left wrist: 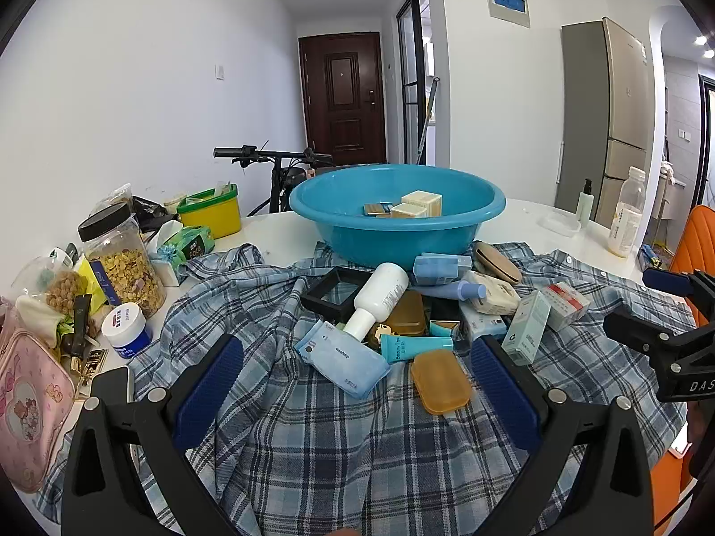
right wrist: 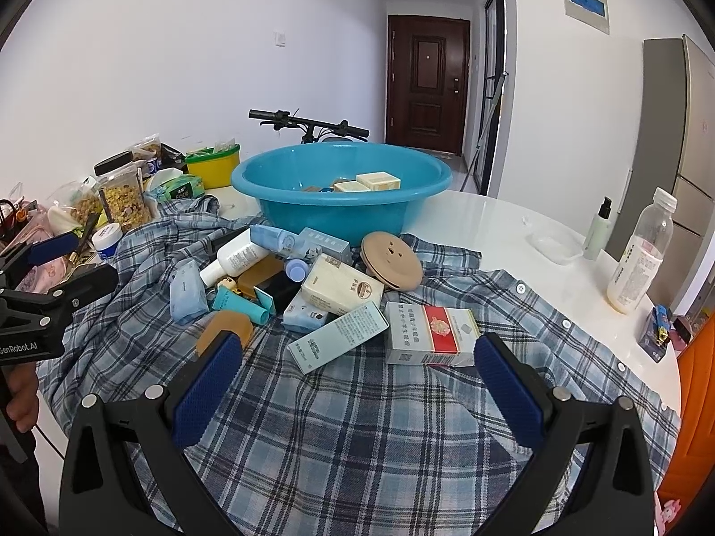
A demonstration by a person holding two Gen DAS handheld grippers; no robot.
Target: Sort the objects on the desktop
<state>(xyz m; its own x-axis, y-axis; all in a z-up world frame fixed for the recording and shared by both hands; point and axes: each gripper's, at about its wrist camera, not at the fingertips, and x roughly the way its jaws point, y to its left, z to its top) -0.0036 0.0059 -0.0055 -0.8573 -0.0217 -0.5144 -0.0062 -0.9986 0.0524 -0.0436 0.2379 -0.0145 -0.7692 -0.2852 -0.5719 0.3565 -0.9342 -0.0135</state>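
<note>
Both grippers, left (left wrist: 355, 384) and right (right wrist: 357, 377), hover with fingers spread wide, grasping nothing. Bare plaid shirt (right wrist: 357, 437) lies near; worktop (right wrist: 500, 219) right of the basin (right wrist: 339, 219) is open

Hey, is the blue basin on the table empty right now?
No, the blue basin already holds several small boxes, visible over its rim in the right wrist view.

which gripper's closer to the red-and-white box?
Right. The red-and-white box lies just ahead of the open right gripper, by its right finger. The open left gripper faces the amber soap, with the box further right.
</note>
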